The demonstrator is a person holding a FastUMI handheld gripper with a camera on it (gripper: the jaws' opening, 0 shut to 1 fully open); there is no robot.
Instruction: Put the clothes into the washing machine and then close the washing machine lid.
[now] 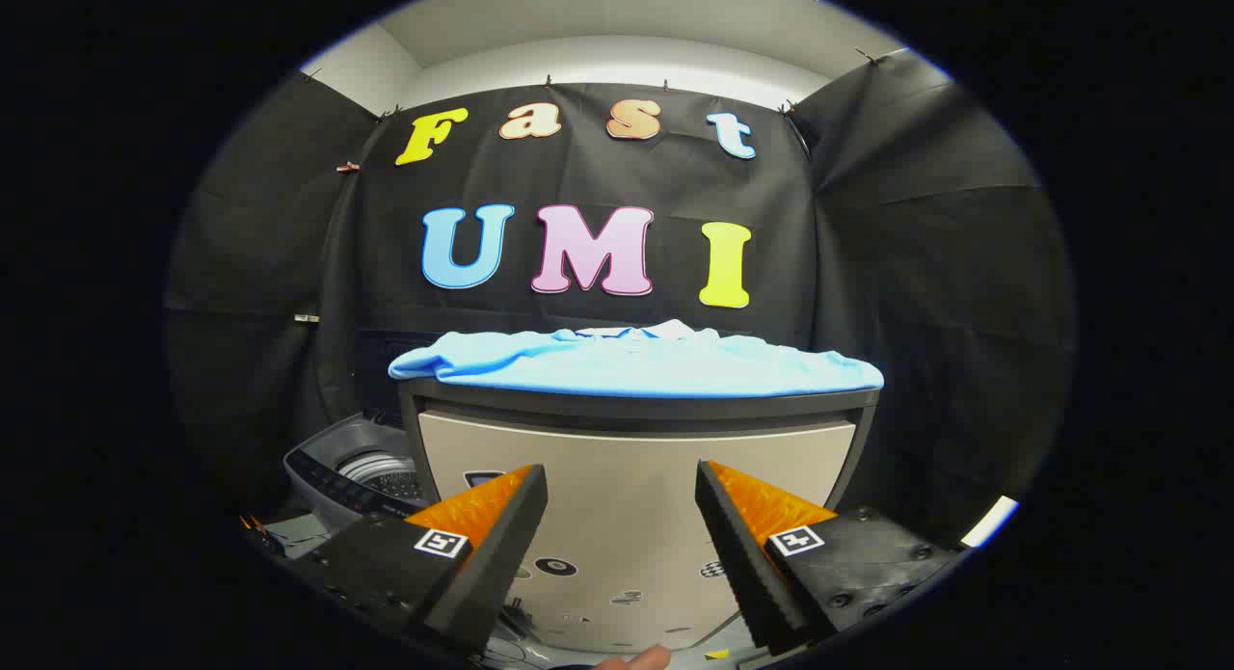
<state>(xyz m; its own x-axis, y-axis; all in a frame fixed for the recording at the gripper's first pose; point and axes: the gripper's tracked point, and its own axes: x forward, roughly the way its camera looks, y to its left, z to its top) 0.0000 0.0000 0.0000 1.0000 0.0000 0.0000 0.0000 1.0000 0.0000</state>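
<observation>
One washer, one raised lid, one garment, one gripper; fingers parted, holding nothing.

Far left, low: one washing machine [352,477], its control strip and the drum opening partly visible behind the left finger. Next, standing upright just ahead of the fingers: one washing machine lid [627,516], pale panel with a dark frame and several small stickers near its lower part. One light blue garment [636,361] is draped flat along the lid's top edge, beyond the fingers. The gripper [622,496] is wide open, with two fingers well apart, nothing between them, neither touching the cloth. A fingertip [631,660] shows below the fingers.
</observation>
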